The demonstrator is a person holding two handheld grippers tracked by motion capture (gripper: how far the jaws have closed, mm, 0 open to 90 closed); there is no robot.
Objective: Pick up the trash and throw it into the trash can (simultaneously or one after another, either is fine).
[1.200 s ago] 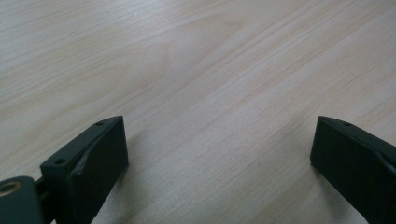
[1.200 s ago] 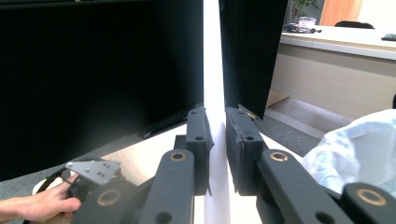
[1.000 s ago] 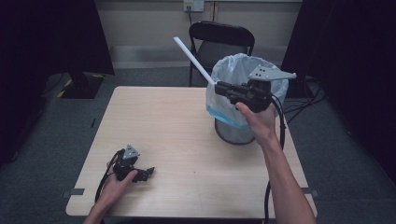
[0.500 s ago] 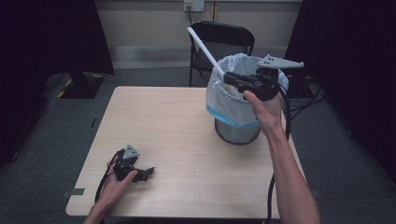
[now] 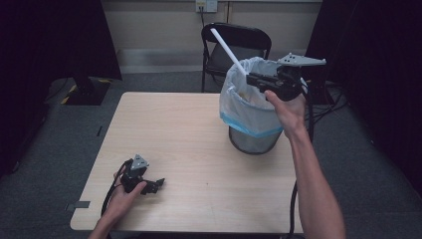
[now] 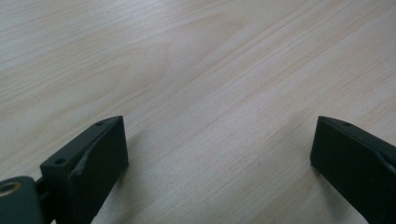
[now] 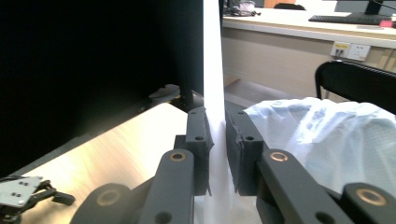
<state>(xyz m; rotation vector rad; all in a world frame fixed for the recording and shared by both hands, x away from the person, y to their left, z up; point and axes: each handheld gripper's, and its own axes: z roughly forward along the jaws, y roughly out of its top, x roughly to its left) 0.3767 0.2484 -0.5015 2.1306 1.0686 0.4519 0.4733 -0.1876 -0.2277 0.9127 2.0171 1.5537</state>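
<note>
Right tool [image 5: 250, 78] has carried the white stick [image 5: 228, 51] across, now right over the lined waste bin [image 5: 251, 112], jaws clamped tight on it. Drop looks close. Left tool [image 5: 155, 183] rests wide open, empty, on the bench [image 5: 169, 129].

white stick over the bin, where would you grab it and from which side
Grip the white stick low on its shaft, close above the bin bag's rim, coming in level from the person's right. It is thin, straight and slanted up and away, so jaws closing across its narrow width hold best. The right hand-held gripper is shut on it just that way.
</note>
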